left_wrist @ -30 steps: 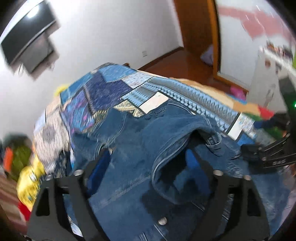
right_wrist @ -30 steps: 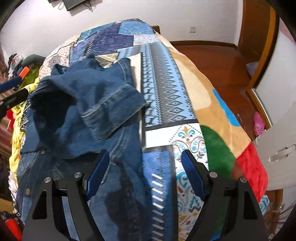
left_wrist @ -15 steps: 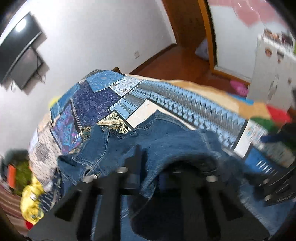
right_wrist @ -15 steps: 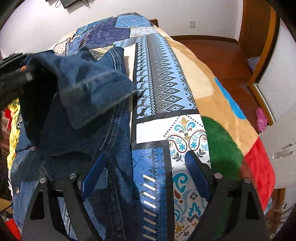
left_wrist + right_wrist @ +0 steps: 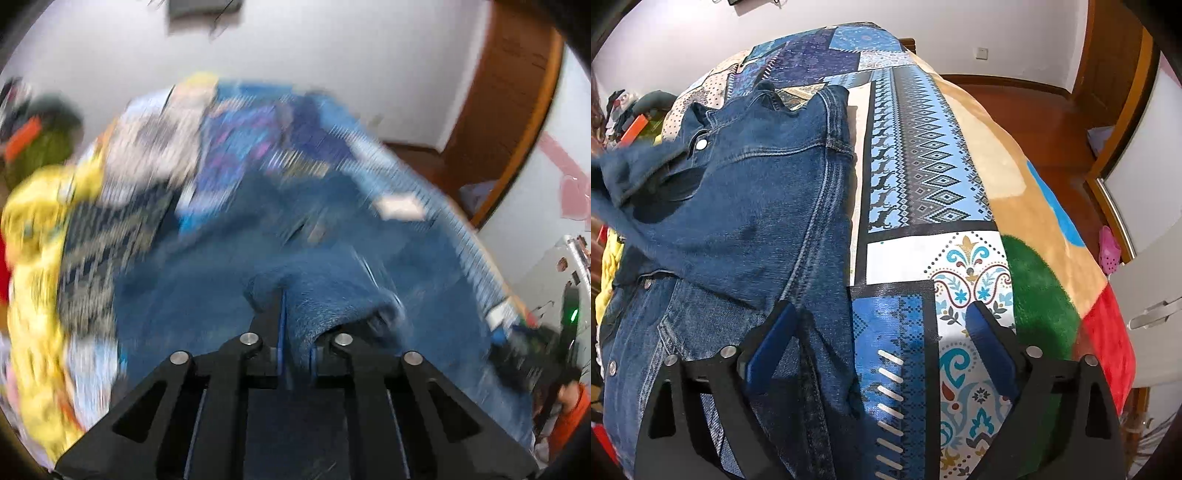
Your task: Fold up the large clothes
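Observation:
A blue denim jacket (image 5: 757,206) lies on the bed's patchwork blanket (image 5: 923,155). In the blurred left wrist view my left gripper (image 5: 291,314) is shut on a fold of the jacket's sleeve (image 5: 332,306) and holds it over the jacket. That sleeve (image 5: 613,192) reaches toward the left edge of the right wrist view. My right gripper (image 5: 879,317) is open and empty, low over the jacket's right edge and the blanket.
Yellow clothing (image 5: 33,236) is piled at the bed's left side. A wooden door frame (image 5: 1108,74) and brown floor (image 5: 1015,103) lie beyond the bed on the right. A white cabinet (image 5: 1152,288) stands at the right.
My left gripper has shut on the jacket sleeve and swung it leftward across the jacket. The folded sleeve no longer lies on the jacket's front. My right gripper has barely moved.

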Demonstrator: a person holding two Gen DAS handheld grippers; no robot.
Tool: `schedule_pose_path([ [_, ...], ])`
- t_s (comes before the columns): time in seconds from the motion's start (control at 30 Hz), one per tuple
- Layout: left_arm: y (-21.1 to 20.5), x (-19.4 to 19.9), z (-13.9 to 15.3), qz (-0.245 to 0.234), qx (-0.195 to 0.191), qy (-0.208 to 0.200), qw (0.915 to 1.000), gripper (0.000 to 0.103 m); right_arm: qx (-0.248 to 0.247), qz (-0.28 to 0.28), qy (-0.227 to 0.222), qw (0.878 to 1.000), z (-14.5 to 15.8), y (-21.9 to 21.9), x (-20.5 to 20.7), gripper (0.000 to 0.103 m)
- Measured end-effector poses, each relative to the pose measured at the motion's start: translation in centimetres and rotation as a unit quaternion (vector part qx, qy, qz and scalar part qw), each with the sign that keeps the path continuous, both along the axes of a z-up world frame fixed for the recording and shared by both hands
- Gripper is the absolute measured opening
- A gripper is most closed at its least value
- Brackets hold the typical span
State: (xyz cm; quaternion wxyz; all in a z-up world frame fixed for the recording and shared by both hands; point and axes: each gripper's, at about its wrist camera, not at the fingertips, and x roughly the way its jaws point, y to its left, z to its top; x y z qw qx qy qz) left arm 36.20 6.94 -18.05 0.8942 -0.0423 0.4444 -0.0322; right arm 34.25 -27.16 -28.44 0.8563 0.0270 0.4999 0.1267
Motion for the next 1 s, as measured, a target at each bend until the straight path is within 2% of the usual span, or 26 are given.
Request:
schedule_pose_path([
  [0.03, 0.5, -0.7, -1.3, 0.006, 0.006, 0.016, 0.9998, 0.013, -0.005, 0.001, -0.001, 1.0, -0.1, 0.2, 0.0, 0.094],
  [0.1, 1.3, -2.5, -3.8, 0.018, 0.014, 0.042, 0.9989, 0.027, -0.014, 0.002, -0.002, 1.0, -0.1, 0.5, 0.0, 0.095],
  [0.17, 2.0, -4.0, -5.1, 0.038, 0.017, 0.048, 0.998, 0.049, -0.026, 0.001, -0.002, 1.0, -0.3, 0.7, 0.0, 0.095],
  [0.23, 2.6, -5.2, -6.0, 0.057, 0.019, 0.049, 0.997, 0.06, -0.039, 0.002, -0.005, 0.999, -0.3, 1.0, -0.1, 0.095],
  [0.3, 2.5, -6.0, -6.4, 0.063, 0.029, 0.052, 0.9963, 0.067, -0.043, -0.002, -0.004, 0.999, -0.2, 1.1, -0.2, 0.095],
  [0.37, 1.6, -6.3, -6.3, 0.057, 0.069, 0.057, 0.9943, 0.076, -0.045, -0.006, 0.0, 0.999, -0.2, 1.0, -0.1, 0.095],
  [0.5, -0.7, -5.8, -5.1, 0.039, 0.149, 0.041, 0.9873, 0.085, -0.057, -0.013, 0.006, 0.998, 0.4, 1.3, -0.1, 0.095],
  [0.57, -1.1, -5.3, -4.7, 0.033, 0.161, 0.027, 0.9861, 0.094, -0.062, -0.017, 0.003, 0.998, 0.7, 1.3, -0.3, 0.095],
  [0.63, -1.9, -4.5, -4.6, 0.021, 0.165, 0.02, 0.9859, 0.094, -0.059, -0.024, -0.004, 0.998, 1.2, 1.4, -0.7, 0.095],
  [0.77, -4.1, -2.7, -5.5, -0.006, 0.194, 0.026, 0.9807, 0.094, 0.002, -0.016, -0.003, 1.0, 2.3, 1.2, -1.4, 0.095],
  [0.9, -6.3, -1.2, -6.1, -0.023, 0.217, 0.022, 0.9756, 0.094, -0.014, -0.006, -0.021, 1.0, 3.4, 2.6, -1.9, 0.095],
  [1.0, -6.7, -1.1, -5.4, -0.025, 0.225, -0.006, 0.974, 0.094, -0.01, 0.009, -0.026, 1.0, 3.8, 3.7, -1.9, 0.095],
])
